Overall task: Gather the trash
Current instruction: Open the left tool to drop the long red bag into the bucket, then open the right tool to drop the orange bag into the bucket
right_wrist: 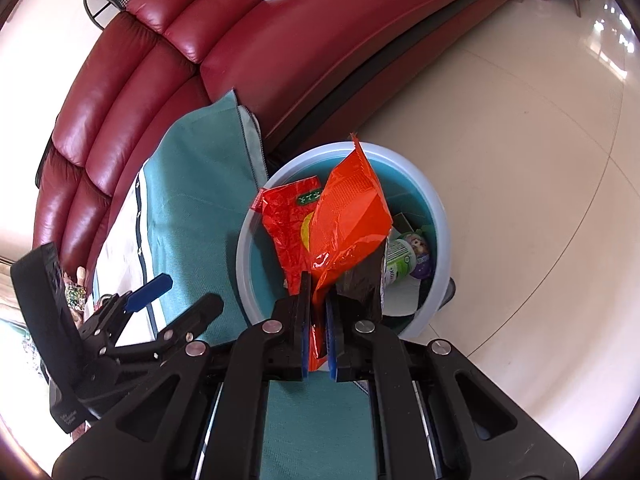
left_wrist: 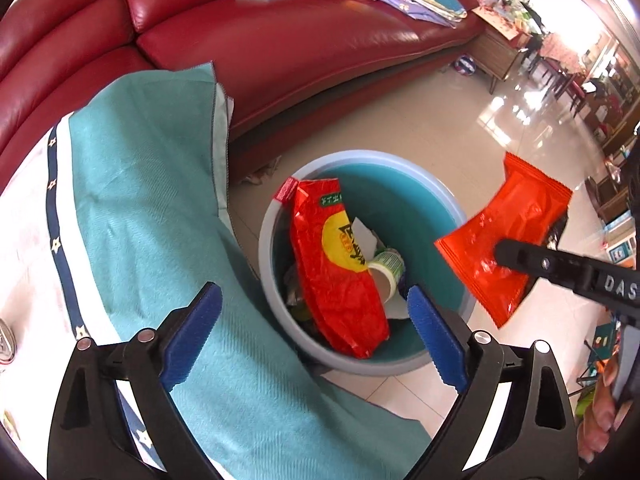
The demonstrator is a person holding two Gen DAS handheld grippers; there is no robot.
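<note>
My left claw (left_wrist: 314,340) hangs released over the bin (left_wrist: 268,240), its red bag (left_wrist: 336,264) lying inside, while my right claw (right_wrist: 318,328) clenches the orange wrapper (right_wrist: 348,216) at the bin's three o'clock; next, shift inward, then release.

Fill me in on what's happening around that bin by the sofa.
A person is clearing trash with handheld tongs in each hand. The left tongs stand open and empty above the pale blue bin, where a large red snack bag leans against the inner wall beside a small cup and some paper. The right tongs are shut on an orange wrapper, held over the bin and not yet dropped. A teal cloth covers the table edge next to the bin.
</note>
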